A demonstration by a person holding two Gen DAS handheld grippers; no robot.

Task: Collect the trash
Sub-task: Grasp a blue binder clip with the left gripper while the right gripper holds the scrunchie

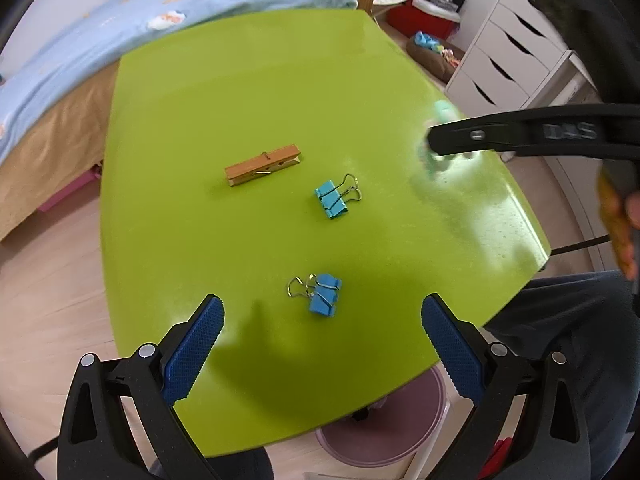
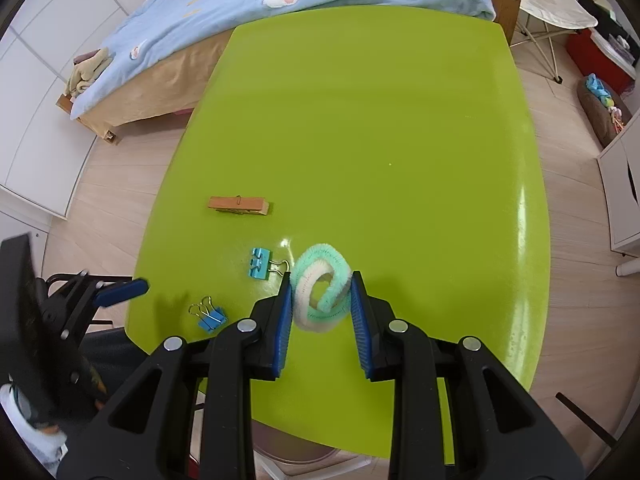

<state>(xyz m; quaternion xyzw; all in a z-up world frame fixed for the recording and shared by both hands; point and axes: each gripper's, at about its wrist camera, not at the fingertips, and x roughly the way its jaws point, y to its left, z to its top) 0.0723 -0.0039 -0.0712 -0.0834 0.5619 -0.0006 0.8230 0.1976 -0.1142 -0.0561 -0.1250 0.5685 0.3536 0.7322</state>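
Observation:
My right gripper [image 2: 320, 280] is shut on a fuzzy mint-and-white ring [image 2: 320, 290] and holds it above the green table [image 2: 380, 120]. In the left wrist view the ring [image 1: 434, 148] shows blurred at the right gripper's tip, at the right. A wooden clothespin [image 1: 262, 164] [image 2: 238, 205] and two blue binder clips lie on the table: one farther [image 1: 332, 199] [image 2: 260, 263], one nearer [image 1: 322, 294] [image 2: 210, 318]. My left gripper [image 1: 322, 308] is open and empty, just above the nearer clip.
A bed with a blue quilt [image 2: 280, 0] runs along the table's far side. White drawers [image 1: 516, 56] stand at the right. A pinkish bin [image 1: 384, 428] sits on the floor under the table's near edge. A red box [image 1: 420, 20] is at the back.

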